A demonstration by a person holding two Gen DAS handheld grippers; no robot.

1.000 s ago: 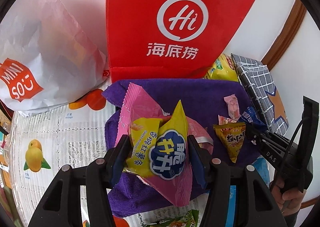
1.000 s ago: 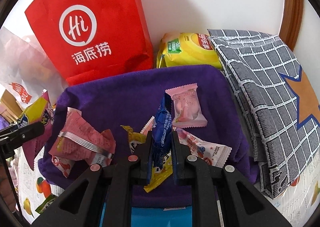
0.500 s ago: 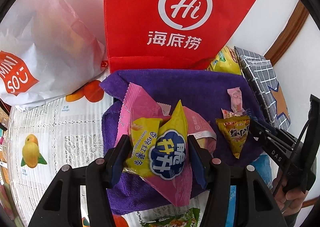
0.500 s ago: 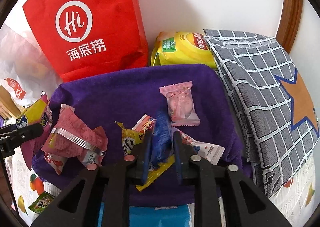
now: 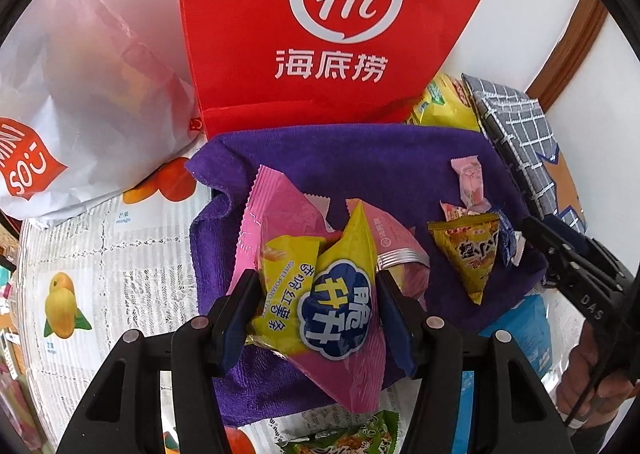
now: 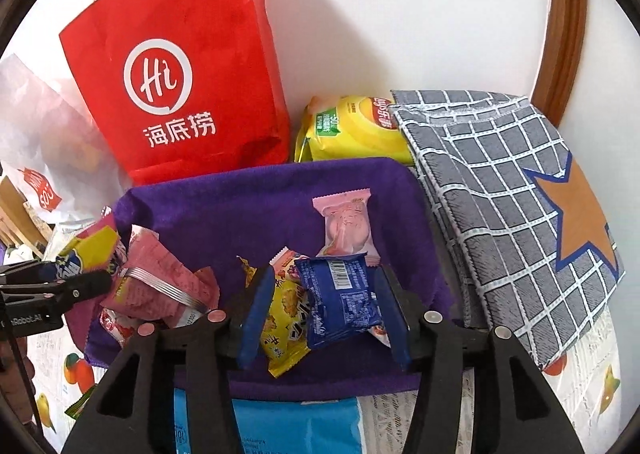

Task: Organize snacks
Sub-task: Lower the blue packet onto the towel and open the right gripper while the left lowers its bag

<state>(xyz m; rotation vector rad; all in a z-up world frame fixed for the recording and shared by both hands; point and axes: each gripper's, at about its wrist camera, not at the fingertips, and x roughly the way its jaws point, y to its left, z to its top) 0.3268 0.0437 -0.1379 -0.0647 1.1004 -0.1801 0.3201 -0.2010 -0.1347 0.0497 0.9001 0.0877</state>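
My left gripper (image 5: 316,282) is shut on a pink and yellow sweet-potato snack bag (image 5: 336,310), held above the near left part of a purple towel (image 5: 360,158). My right gripper (image 6: 324,282) hangs over the towel's near right part and its jaws are opening. A blue packet (image 6: 340,302) lies flat between them, free of the pads, on top of a yellow packet (image 6: 284,322). A pink candy (image 6: 346,224) lies just beyond. A pink-red packet with a silver stripe (image 6: 160,278) rests at the towel's left.
A red paper bag (image 5: 340,34) stands behind the towel, with a white plastic bag (image 5: 80,94) to its left. A yellow chip bag (image 6: 352,126) and a grey checked cloth with an orange star (image 6: 500,194) lie at the right. A blue pack (image 6: 280,430) lies at the near edge.
The right gripper's jaws have spread and let go of the blue packet, which has dropped from upright to flat on the yellow packet. The left gripper still holds its bag.
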